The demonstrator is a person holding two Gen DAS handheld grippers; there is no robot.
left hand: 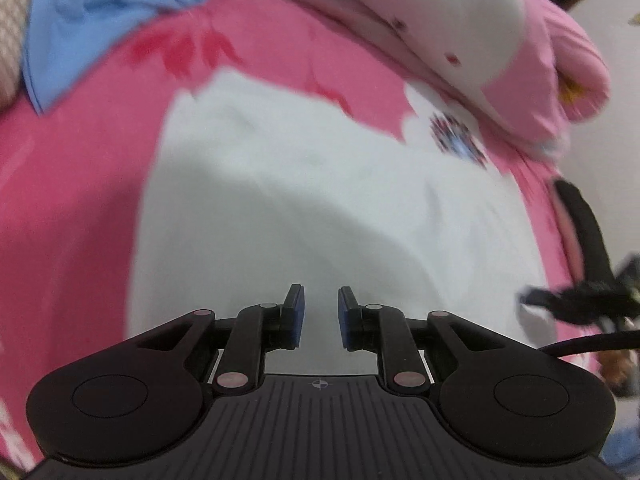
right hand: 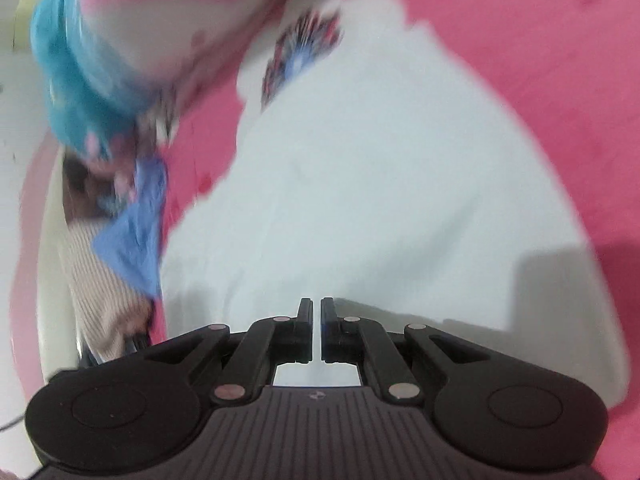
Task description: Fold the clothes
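A white garment (left hand: 280, 184) lies spread flat on a pink bedsheet (left hand: 60, 220); it has a small blue and red print (left hand: 460, 140) near its far edge. My left gripper (left hand: 320, 300) hovers over the white cloth, its blue pads a little apart with nothing between them. In the right wrist view the same white garment (right hand: 380, 180) and its print (right hand: 300, 56) fill the middle. My right gripper (right hand: 316, 308) hangs above the cloth's near edge, its jaws shut and holding nothing. Both views are blurred by motion.
A blue garment (left hand: 100, 12) lies at the far left, also seen as blue garment (right hand: 136, 224). A folded pink and white quilt (left hand: 500, 52) borders the far side. Beige knit fabric (right hand: 100, 300) lies at the left. A blurred black object (left hand: 580, 300) is at the right edge.
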